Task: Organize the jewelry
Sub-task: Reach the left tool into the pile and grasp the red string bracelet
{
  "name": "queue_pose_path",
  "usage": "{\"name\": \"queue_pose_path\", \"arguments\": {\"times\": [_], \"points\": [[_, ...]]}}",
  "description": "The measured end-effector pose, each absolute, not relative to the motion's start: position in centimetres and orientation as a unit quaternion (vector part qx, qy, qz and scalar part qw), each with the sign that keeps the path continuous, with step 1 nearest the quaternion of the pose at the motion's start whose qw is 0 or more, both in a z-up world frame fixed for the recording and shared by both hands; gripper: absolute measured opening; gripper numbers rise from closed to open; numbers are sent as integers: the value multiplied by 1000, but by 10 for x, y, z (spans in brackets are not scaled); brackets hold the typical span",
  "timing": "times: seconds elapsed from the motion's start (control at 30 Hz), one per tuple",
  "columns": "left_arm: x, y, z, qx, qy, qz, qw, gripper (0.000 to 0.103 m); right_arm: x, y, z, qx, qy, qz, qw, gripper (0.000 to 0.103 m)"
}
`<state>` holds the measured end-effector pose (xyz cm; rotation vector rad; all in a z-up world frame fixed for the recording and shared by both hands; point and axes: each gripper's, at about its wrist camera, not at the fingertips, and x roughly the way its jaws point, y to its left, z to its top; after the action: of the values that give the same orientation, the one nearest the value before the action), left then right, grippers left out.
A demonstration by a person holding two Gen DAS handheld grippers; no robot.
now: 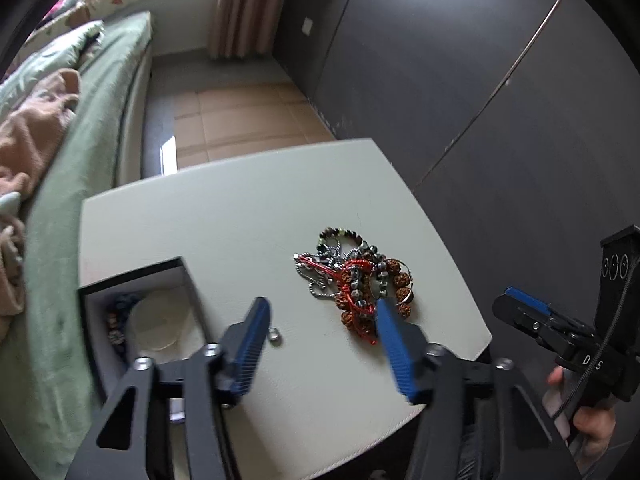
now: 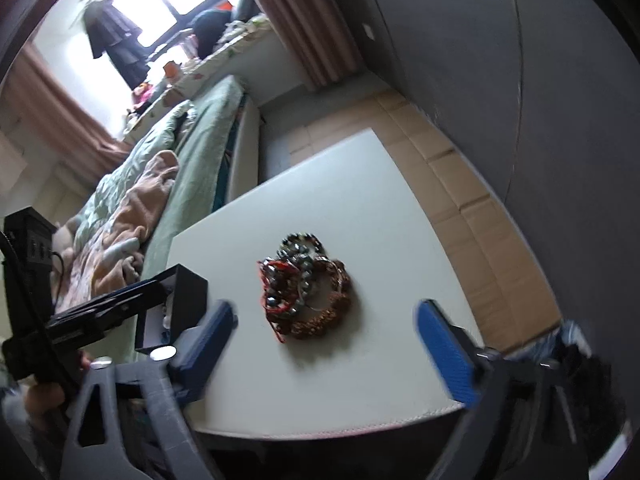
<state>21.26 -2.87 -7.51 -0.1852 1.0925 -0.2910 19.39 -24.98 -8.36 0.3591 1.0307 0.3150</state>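
Jewelry pile (image 1: 356, 280), a tangle of brown seed beads, metal beads, chain and red cord, lying right of centre in the left wrist view, on the pale table (image 1: 224, 220); sitting at mid-frame (image 2: 306, 292) in the right wrist view. Lying apart from the heap, a small silver piece (image 1: 274, 335), just beside the left-hand blue pad. Standing at the lower left of the left wrist view, an open black box (image 1: 136, 320) with a pale round cushion and a dark beaded strand inside.

Left gripper (image 1: 320, 316) hanging over the table with jaws parted, nothing clamped between them; right-hand pad overlapping the near edge of the heap, contact too blurred to tell. Right gripper (image 2: 326, 320) spreading wide at the bottom of its own view, framing the heap from the near side, gripping nothing. Showing at the far right of the left wrist view, the right gripper's body with a hand (image 1: 592, 420) under it. Filling the upper left of both views, a bed (image 1: 100, 128) with green sheets.
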Motion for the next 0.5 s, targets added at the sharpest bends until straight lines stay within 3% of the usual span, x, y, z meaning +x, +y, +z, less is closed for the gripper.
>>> {"name": "queue_pose_path", "arguments": {"times": [0.13, 0.27, 0.33, 0.4, 0.5], "points": [[227, -38, -88, -88, 533, -146, 829, 43, 198, -255, -95, 186, 503, 142, 832, 68], [238, -45, -99, -84, 536, -151, 826, 42, 202, -256, -98, 185, 503, 138, 833, 65], [243, -49, -105, -87, 538, -153, 824, 41, 207, -257, -102, 184, 510, 133, 830, 58], [248, -51, -112, -89, 541, -156, 821, 32, 213, -256, -108, 187, 519, 131, 823, 50], [254, -57, -122, -79, 545, -163, 819, 30, 223, -252, -117, 184, 536, 126, 814, 47]]}}
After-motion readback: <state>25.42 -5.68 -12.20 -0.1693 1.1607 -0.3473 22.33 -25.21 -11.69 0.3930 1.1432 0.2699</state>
